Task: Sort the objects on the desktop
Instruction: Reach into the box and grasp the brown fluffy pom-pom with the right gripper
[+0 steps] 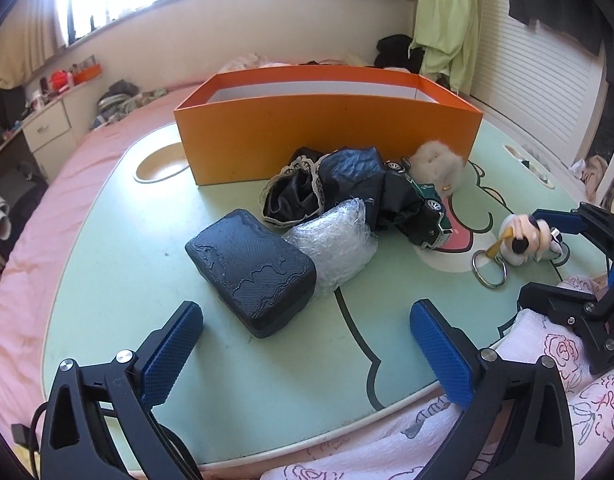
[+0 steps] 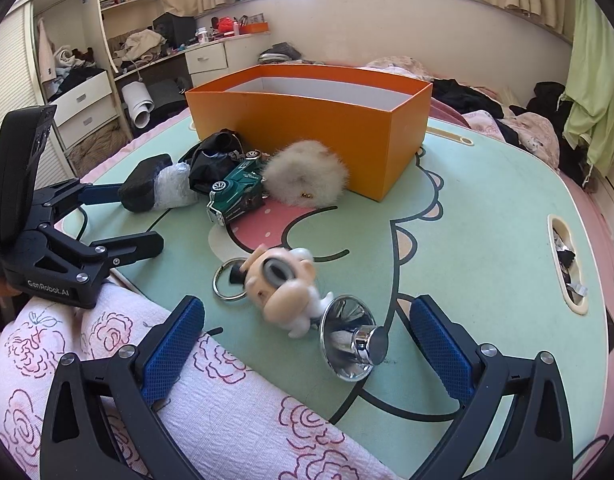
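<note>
Both tongs released, nothing between the pads. Left tongs hang low over the tabletop, jaws at full spread, lined up on the black case just ahead; my read is that the wide gap is set to straddle it. Right tongs sit over the near edge, jaws wide. The pig keychain and chrome horn lie between and just ahead of them, untouched.

Orange box stands at the far side, open top. The visible white inner wall is bare; its floor is hidden, so I can't tell if anything is in it. Judging by the task, that's the drop target.

Everything to sort is on the tabletop, piled against the box front: black cloth, bubble-wrap bundle touching the case, green toy car, fluffy pom against the box wall. Keychain and horn lie well apart from the pile.

No item visibly sorted yet.
</note>
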`<move>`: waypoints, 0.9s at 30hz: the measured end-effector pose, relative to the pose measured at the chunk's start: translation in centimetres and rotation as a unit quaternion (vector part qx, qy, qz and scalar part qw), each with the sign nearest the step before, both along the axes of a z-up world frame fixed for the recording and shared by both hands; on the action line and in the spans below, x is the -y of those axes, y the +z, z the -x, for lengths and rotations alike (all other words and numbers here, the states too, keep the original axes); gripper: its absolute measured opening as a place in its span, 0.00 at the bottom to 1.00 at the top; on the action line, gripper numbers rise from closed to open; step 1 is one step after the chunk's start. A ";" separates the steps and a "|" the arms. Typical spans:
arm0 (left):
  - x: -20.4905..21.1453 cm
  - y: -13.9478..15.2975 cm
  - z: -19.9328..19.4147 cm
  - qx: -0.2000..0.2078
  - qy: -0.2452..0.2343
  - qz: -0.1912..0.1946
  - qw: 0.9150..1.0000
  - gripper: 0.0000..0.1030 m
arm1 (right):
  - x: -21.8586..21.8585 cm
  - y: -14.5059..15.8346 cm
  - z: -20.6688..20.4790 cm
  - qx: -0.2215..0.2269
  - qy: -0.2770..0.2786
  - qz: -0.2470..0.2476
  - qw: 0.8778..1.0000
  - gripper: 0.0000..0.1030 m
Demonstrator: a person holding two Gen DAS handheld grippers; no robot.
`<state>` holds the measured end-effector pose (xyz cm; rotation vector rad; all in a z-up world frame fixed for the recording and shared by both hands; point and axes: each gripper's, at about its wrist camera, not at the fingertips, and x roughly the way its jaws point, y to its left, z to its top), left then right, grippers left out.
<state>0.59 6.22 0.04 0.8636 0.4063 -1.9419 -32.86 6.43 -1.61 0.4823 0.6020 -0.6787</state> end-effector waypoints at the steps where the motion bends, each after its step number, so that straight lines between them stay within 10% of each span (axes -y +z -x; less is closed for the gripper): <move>1: 0.0 0.0 0.0 0.000 0.001 0.000 1.000 1.00 | 0.0 0.0 0.1 0.001 -0.001 0.000 1.000 0.99; 12: 0.2 0.0 -0.1 -0.001 0.009 0.001 1.000 1.00 | 2.7 8.0 -0.7 0.100 0.009 -0.019 0.995 0.99; 17: 0.1 0.0 0.0 -0.002 0.009 0.004 1.000 1.00 | 11.4 11.0 -9.3 0.085 0.013 -0.199 0.976 0.47; 27: -0.2 0.0 -0.1 -0.011 0.009 0.015 1.000 1.00 | 20.9 6.8 -20.4 -0.006 -0.106 -0.279 0.954 0.41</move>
